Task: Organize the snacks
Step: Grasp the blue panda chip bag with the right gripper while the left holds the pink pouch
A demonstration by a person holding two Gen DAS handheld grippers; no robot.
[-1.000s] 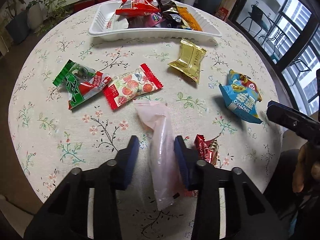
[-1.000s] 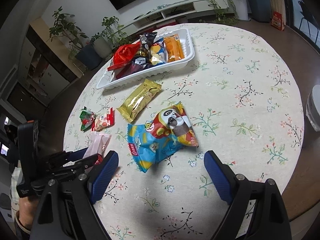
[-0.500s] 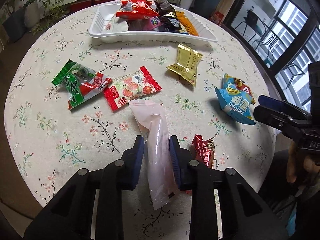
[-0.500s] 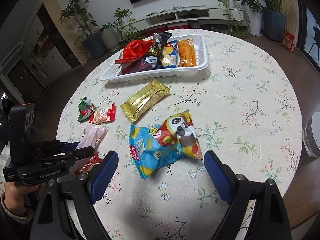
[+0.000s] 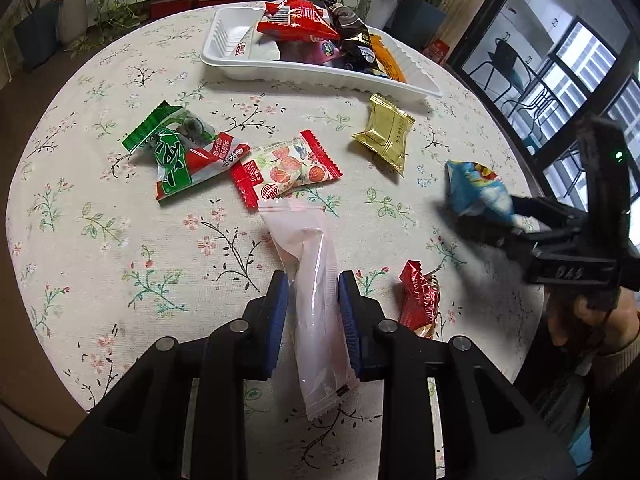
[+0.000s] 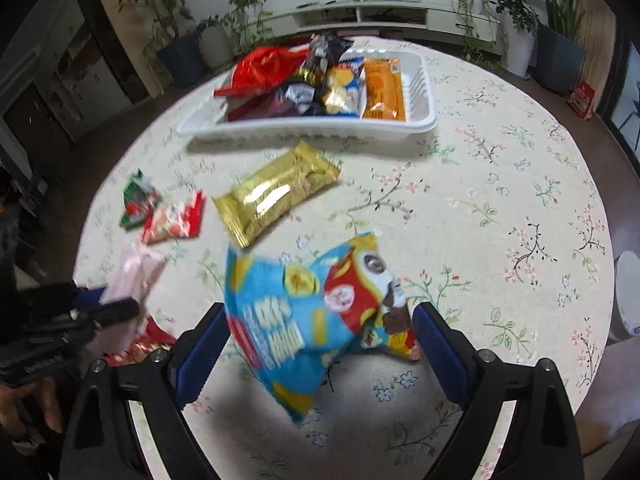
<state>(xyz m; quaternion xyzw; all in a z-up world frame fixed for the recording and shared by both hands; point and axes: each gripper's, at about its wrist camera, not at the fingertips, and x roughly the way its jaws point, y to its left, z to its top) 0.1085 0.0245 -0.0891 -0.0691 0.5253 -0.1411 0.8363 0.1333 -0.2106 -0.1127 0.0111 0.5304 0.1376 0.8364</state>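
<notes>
My left gripper (image 5: pixel 313 286) is shut on a long pale pink packet (image 5: pixel 304 248) that lies on the flowered tablecloth near the front edge. My right gripper (image 6: pixel 320 340) stands open and low over the table, one finger on each side of a blue and red snack bag (image 6: pixel 296 312). Its pads (image 6: pixel 202 354) sit at the bag's edges without squeezing it. A white tray (image 5: pixel 320 76) at the far side holds several packets. Loose on the cloth lie a gold packet (image 5: pixel 386 136), a green one (image 5: pixel 172 148), a red and white one (image 5: pixel 288 168) and a small red one (image 5: pixel 420 300).
The round table's edge (image 6: pixel 600 240) curves close on the right, with a white container (image 6: pixel 628 292) standing beyond it. A hand (image 5: pixel 600 312) holds the right gripper at the right of the left wrist view. Potted plants and a low shelf stand behind the table.
My left gripper's jaws closed onto the pink packet. The right gripper came down and forward until the blue bag lay between its open fingers.
</notes>
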